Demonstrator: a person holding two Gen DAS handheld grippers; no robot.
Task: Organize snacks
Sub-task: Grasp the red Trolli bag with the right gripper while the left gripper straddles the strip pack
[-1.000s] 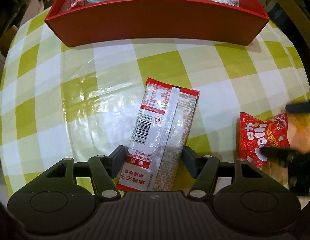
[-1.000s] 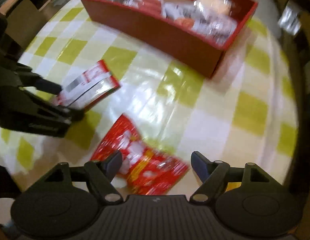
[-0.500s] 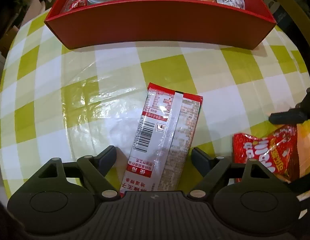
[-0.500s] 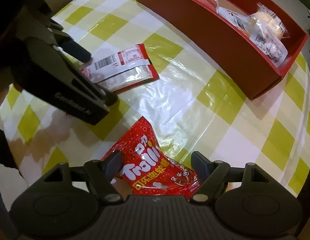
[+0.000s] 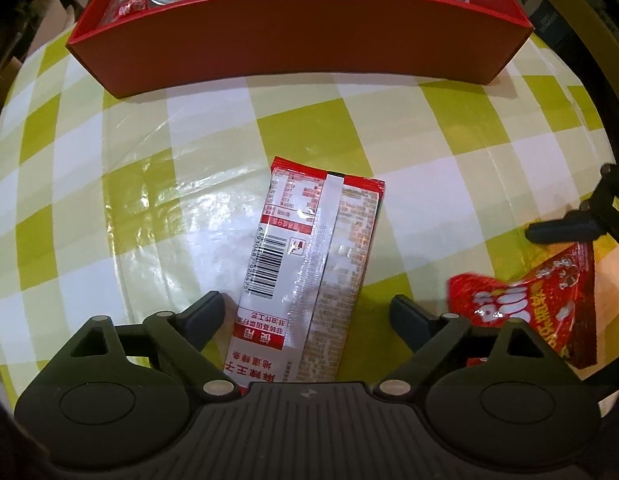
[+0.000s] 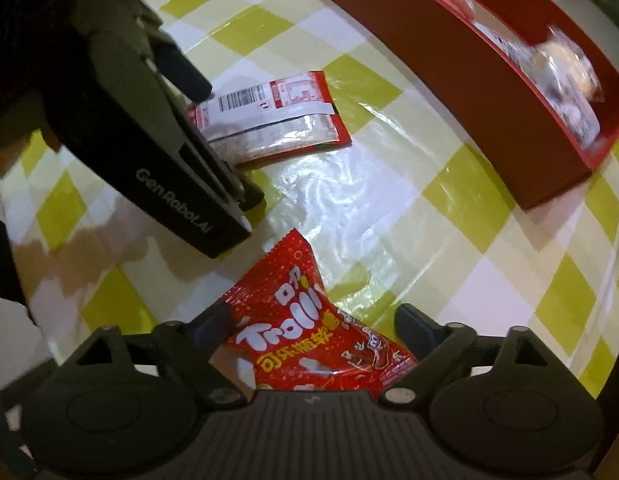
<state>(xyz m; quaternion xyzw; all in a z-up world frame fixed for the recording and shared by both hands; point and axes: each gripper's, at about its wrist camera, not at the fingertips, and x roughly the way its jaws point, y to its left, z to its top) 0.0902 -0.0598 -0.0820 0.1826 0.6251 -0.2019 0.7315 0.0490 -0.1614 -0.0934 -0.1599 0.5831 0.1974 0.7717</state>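
1. Left gripper [image 5: 305,314]: points straight down at the table, jaws opening, one finger either side of the near end of the long snack packet [image 5: 309,280]. Pads stand clear of the wrapper; nothing is gripped.
2. Long snack packet: lies flat, barcode side up, on the check tablecloth [image 5: 149,200], well short of the red box [image 5: 301,44], its far end aimed toward the box wall.
3. Right gripper [image 6: 313,322]: tilted steeply down, jaws opening, fingers straddling the red Trolli bag [image 6: 309,336]. Left finger sits very near the bag's crumpled edge; contact cannot be told. No grip shows.
4. Trolli bag: on the cloth, further from the red box than the long packet, puffed and creased, one corner raised.
5. Red box: already holds several wrapped snacks; far end looks full, so free room is uncertain.
6. Risks, my reading:
 - Both wrappers are glossy film on a glossy cloth. Closing from above on the flat packet may only skid it or pinch a loose fold, and it would drop on the way to the box.
 - The puffed bag may squirt out sideways if the pads close off-centre.
 - The two grippers work close together beside the packet; the left body crowds the right's view, so lifting both at once could knock them together.
 - A low carry could catch the box's near wall.
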